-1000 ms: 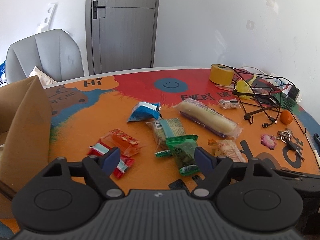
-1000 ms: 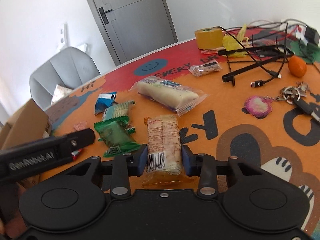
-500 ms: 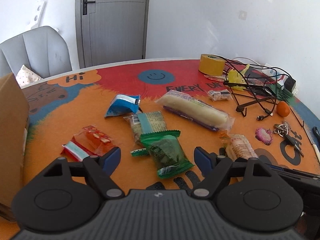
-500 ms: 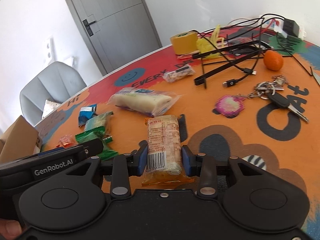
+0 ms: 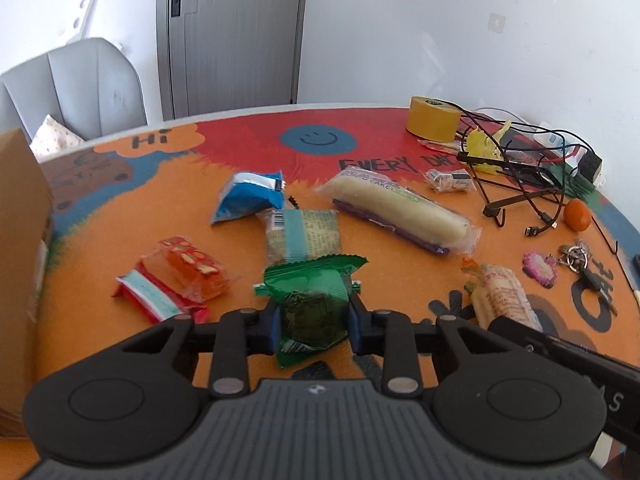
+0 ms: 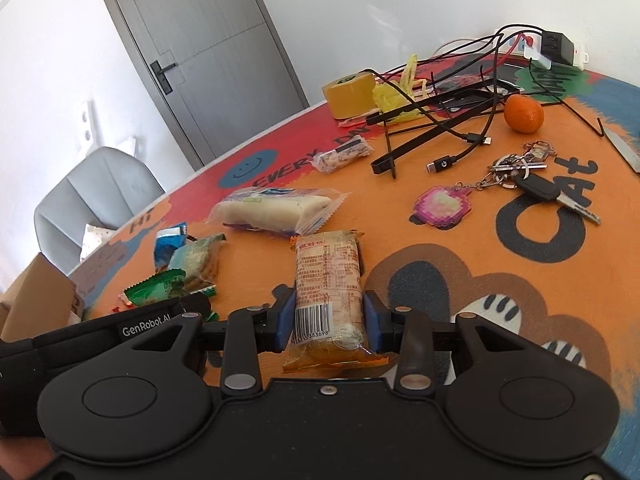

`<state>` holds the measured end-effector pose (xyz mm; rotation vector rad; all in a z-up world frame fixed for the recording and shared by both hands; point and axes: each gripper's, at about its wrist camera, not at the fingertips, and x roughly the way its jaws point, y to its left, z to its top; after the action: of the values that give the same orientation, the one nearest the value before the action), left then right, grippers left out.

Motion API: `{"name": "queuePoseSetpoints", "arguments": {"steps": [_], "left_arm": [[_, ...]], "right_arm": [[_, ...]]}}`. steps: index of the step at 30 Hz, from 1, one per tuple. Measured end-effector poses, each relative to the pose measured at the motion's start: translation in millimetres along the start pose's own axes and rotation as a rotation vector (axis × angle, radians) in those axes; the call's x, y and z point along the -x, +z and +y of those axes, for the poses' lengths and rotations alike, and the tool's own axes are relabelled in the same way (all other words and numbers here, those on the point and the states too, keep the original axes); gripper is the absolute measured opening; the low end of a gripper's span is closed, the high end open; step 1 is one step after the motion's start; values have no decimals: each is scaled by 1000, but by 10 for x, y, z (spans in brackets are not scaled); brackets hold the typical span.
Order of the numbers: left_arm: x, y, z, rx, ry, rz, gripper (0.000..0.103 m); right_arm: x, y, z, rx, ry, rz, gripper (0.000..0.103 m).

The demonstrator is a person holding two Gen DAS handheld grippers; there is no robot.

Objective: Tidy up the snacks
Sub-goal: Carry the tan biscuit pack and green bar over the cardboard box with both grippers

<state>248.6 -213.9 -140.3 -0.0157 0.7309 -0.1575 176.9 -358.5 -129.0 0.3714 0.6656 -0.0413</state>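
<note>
My left gripper (image 5: 313,325) is shut on a green snack packet (image 5: 312,300) near the table's front. My right gripper (image 6: 329,322) is shut on a tan barcode snack pack (image 6: 329,280), which also shows in the left wrist view (image 5: 502,294). On the table lie a long pale cake roll (image 5: 400,210), a blue packet (image 5: 250,194), a pale green wafer pack (image 5: 304,234), a red-orange packet (image 5: 188,270) and a small nut bar (image 5: 446,180).
A cardboard box (image 5: 18,260) stands at the left edge. Yellow tape roll (image 5: 432,118), tangled black cables (image 5: 516,176), an orange (image 6: 523,113), keys with a pink charm (image 6: 520,184) and a power strip (image 6: 554,50) crowd the right side. A grey chair (image 5: 76,84) stands behind.
My left gripper has come forward and closed on the green packet; it was open before. The right gripper keeps its hold on the barcode pack and has tilted a little.
</note>
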Motion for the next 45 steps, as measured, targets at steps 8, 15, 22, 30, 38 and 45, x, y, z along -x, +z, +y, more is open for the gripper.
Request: {"name": "queuePoseSetpoints", "arguments": {"steps": [8,15,22,30,38,45], "left_arm": [[290,-20,131,-8,6,-35,30],[542,17,260,12,13,-79,30],[821,62,419,31,27,-133,30],[1092,112,679,73,60,-184,30],[1283,175,934,122,88,-224,30],[1396,192,1179,158,118,-247,30]], "right_arm": [[85,-43,184,-8,39,-28,37],[204,-57,375,11,62,-47,37],[329,-16,547,42,79,-82,37],[412,53,733,66,109,-109,37],[446,69,1043,114,155,-122,37],[434,64,1319,153,197,-121,37]]}}
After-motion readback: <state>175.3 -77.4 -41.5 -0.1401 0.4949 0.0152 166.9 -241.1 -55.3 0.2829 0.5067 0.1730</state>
